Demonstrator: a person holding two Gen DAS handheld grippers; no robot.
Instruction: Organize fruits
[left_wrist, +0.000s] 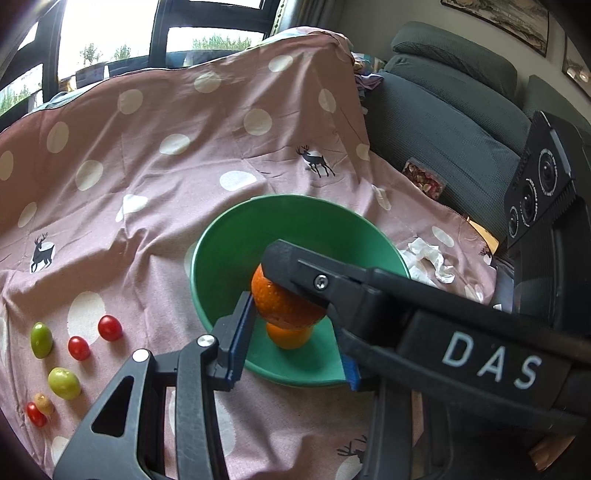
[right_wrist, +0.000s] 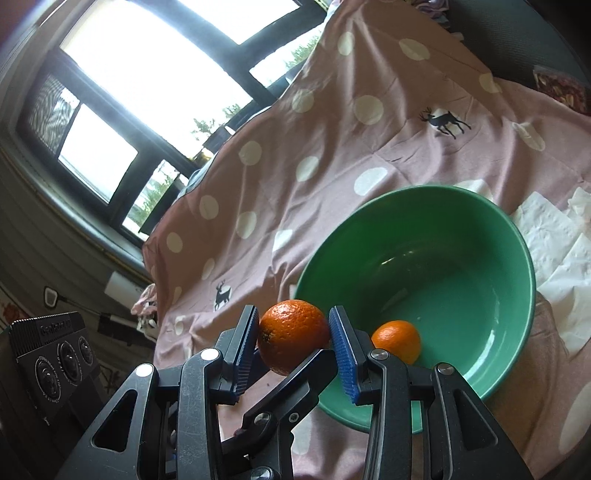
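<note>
At the left edge of the pink spotted cloth (left_wrist: 166, 221), seen from the left wrist, small fruits lie loose: red cherry tomatoes (left_wrist: 109, 327), smooth and glossy, and green oval ones (left_wrist: 40, 339), dull-skinned, all well apart from the bowl.

Centre: a green bowl (left_wrist: 221, 251), round, deep and smooth-walled with a hard sheen. It holds one small orange (right_wrist: 397, 339) against its near wall.

The left gripper (left_wrist: 295, 347) points at the bowl, its blue ribbed pads standing apart. Nothing is clamped between them, though whether its left pad brushes the fruit cannot be told.

The right gripper (right_wrist: 294, 321) is clamped on the large orange (right_wrist: 291, 339), with a ribbed pad pressed on each side at its widest part. This orange hangs clear of the cloth, over the bowl's near rim and above the smaller one.

Assessment: the orange looks firm and moderately heavy, and its pebbled skin gives fair purchase. Being round, it may roll out of an off-centre grip, so hold it across the middle. Hard squeezing would bruise it. The tomatoes look thin-skinned and slick and will call for a lighter grip.

Right: crumpled white tissue (left_wrist: 428, 262), soft, then a dark woven sofa (left_wrist: 443, 110).
</note>
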